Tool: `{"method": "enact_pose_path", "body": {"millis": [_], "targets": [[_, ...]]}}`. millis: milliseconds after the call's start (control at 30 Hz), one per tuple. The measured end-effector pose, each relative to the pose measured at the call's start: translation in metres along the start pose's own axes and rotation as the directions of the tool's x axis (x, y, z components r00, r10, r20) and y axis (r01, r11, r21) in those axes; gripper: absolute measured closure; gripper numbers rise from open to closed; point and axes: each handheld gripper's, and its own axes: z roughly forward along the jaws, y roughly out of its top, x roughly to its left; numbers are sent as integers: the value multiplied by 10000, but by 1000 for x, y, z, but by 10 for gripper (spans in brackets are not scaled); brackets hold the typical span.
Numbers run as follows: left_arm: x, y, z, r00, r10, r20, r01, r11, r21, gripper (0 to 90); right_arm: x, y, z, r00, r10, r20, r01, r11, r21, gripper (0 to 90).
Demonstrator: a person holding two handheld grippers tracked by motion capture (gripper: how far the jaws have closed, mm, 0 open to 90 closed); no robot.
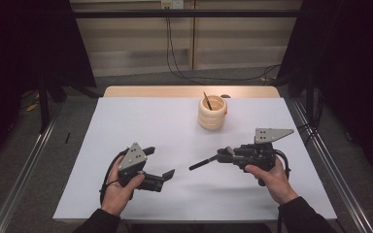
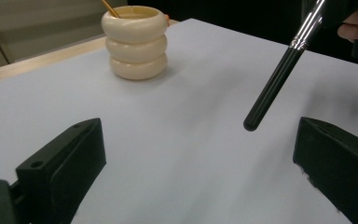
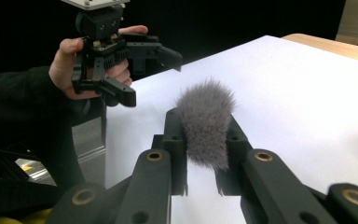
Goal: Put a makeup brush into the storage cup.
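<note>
Cream ringed cup [image 1: 212, 112] far side | brush [image 1: 205, 162] path unobstructed

High view sits above the person's edge, looking forward and down over the whole white table [image 1: 175, 131]. The two gripper views ride low and close, facing each other across it. High and left gripper views share the cream cup [image 1: 212, 112].

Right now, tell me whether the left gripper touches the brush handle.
Apart. In the left gripper view the brush handle hangs between the open jaws of the left gripper, white table showing on both sides of its tip.
</note>
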Motion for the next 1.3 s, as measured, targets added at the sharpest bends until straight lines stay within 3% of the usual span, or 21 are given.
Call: {"method": "enact_pose_path", "body": {"millis": [133, 233, 333, 567, 900, 1067, 1100, 1133, 1300], "targets": [[2, -6, -6, 9995, -161, -283, 159, 9998, -78, 17, -3, 0, -1, 9999, 66, 83, -66, 10000, 5, 772], [3, -13, -13, 9960, -253, -854, 232, 9994, -253, 17, -4, 0, -2, 9998, 92, 185, -93, 9999, 57, 773], [6, -17, -19, 9954, -469, -832, 439, 9983, -377, 13, -6, 1, -4, 9995, 169, 268, -171, 9998, 48, 773], [8, -23, -30, 9931, -429, -1088, 381, 9982, -459, 15, -13, 5, -8, 9983, 208, 540, -210, 9998, 39, 772], [6, -33, -48, 9881, -676, -1381, 571, 9953, -783, 15, -25, 14, -16, 9903, 421, 1328, -444, 9989, 145, 772], [8, -37, -50, 9868, -562, -1519, 432, 9952, -875, 15, -30, 20, -21, 9864, 348, 1605, -375, 9992, 139, 772], [8, -37, -50, 9880, -633, -1408, 495, 9938, -992, 15, -31, 21, -22, 9857, 326, 1655, -352, 9993, 126, 772], [7, -37, -51, 9849, -753, -1562, 599, 9931, -1008, 15, -32, 23, -23, 9858, 302, 1653, -328, 9994, 129, 772], [10, -39, -52, 9829, -794, -1659, 643, 9934, -947, 16, -35, 30, -22, 9848, 63, 1737, -133, 9991, 394, 772]]}}
